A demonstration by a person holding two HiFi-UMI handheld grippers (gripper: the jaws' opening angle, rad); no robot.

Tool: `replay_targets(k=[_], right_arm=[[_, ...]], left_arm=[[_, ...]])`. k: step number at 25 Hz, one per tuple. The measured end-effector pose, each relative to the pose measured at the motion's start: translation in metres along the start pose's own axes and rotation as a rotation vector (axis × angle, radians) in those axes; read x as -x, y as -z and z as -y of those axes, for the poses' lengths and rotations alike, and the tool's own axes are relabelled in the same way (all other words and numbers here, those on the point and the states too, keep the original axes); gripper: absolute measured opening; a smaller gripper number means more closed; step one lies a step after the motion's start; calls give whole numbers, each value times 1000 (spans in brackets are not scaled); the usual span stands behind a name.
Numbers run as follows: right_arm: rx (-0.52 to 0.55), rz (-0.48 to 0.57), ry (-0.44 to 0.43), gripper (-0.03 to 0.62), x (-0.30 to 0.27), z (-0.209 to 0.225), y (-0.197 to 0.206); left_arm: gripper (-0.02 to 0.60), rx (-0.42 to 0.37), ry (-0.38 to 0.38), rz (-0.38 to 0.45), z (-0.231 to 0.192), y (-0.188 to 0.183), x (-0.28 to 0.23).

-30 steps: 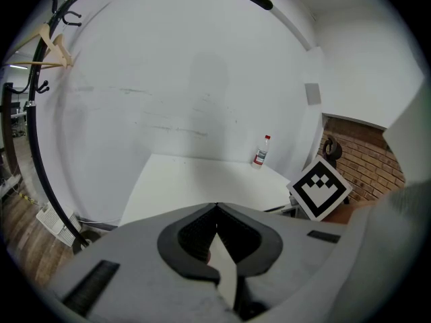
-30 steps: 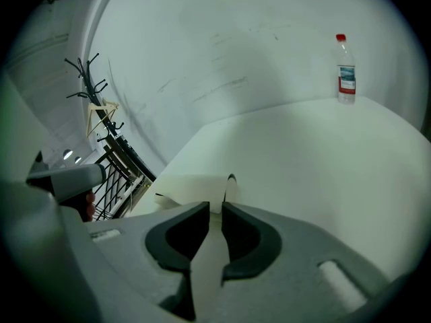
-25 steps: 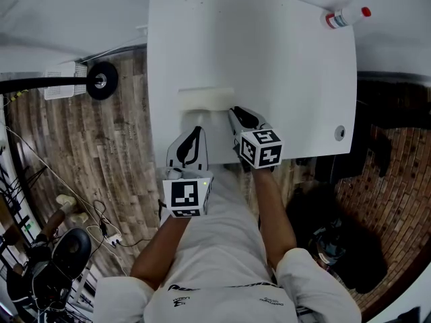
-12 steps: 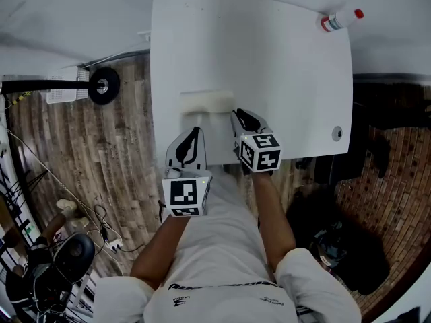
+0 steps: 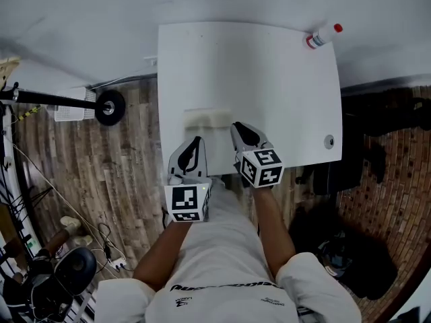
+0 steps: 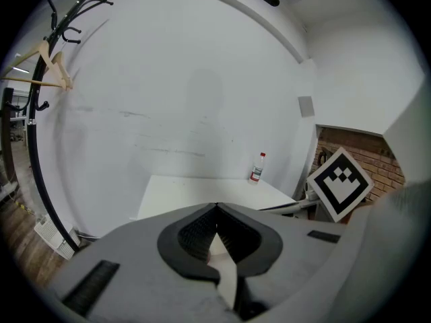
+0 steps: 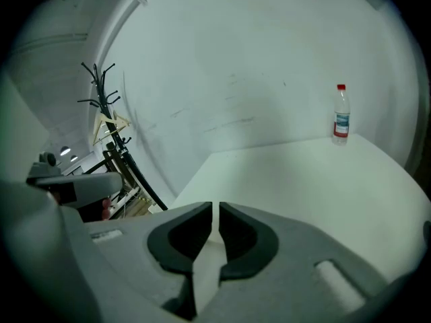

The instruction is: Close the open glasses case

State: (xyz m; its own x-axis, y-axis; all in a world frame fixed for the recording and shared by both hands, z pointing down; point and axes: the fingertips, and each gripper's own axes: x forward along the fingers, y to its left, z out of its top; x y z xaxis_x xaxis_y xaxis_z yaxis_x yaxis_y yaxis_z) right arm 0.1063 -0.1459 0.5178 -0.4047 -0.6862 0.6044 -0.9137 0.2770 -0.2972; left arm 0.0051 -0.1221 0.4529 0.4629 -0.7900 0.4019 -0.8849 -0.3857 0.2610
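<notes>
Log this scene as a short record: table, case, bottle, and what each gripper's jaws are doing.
table: white, mostly bare
case: pale, near the table's front edge; open or closed unclear from above
bottle: upright, red cap, far right corner of the table
left gripper: jaws together, nothing held, just in front of the case
right gripper: jaws together, nothing held, by the case's right end

We saw a white counter [image 5: 269, 79], a cream glasses case [image 5: 207, 118], a bottle [image 5: 322, 36] with red cap, grey left hand-held gripper [image 5: 197, 140] and right hand-held gripper [image 5: 237, 127] with black pads [image 6: 195, 231], black-and-white marker cubes [image 5: 185, 202], brown plank floor [image 5: 128, 167].
</notes>
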Motion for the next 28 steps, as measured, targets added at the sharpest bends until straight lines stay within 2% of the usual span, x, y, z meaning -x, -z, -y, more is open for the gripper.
replay_targets(k=[6, 20, 28], right_arm=[[28, 92, -1, -2, 31, -26, -29], [78, 292, -11, -2, 96, -86, -87], [91, 350, -3, -2, 123, -103, -102]], left_arm=[[-2, -17, 28, 24, 4, -18, 13], [-2, -68, 60, 87, 15, -67, 54], [-2, -114, 92, 121, 26, -93, 75]])
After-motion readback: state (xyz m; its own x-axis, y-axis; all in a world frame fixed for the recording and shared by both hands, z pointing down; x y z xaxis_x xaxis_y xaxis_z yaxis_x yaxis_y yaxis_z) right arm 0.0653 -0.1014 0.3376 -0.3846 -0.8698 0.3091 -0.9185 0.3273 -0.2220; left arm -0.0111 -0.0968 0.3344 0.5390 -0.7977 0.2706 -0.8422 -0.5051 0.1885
